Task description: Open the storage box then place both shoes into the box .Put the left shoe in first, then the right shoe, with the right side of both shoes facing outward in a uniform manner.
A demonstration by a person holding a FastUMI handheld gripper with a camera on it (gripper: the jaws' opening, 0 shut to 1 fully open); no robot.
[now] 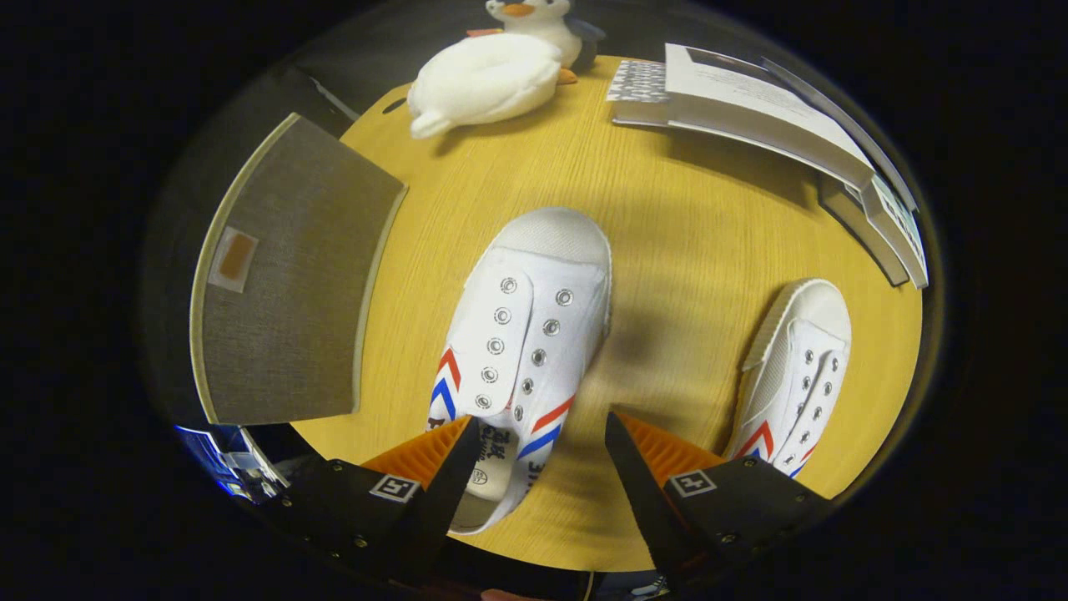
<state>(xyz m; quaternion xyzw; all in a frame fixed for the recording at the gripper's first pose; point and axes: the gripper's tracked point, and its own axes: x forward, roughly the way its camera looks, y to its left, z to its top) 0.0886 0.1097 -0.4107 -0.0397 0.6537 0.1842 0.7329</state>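
Two white canvas shoes with red and blue chevrons lie on a yellow wooden table [667,250], toes pointing away from me. The nearer shoe [521,342] has its heel opening between my fingers and its toe beyond them. The second shoe [797,376] lies to the right, past my right finger. My gripper [542,438] hovers above the nearer shoe's heel, open, with neither finger touching it. The storage box [288,284], grey fabric with a pale rim and a small tab, stands at the table's left edge; its grey panel faces me.
A white plush penguin [492,75] lies at the far side of the table. A stack of white books or booklets [768,117] sits at the far right. Bare table lies between the shoes and those items.
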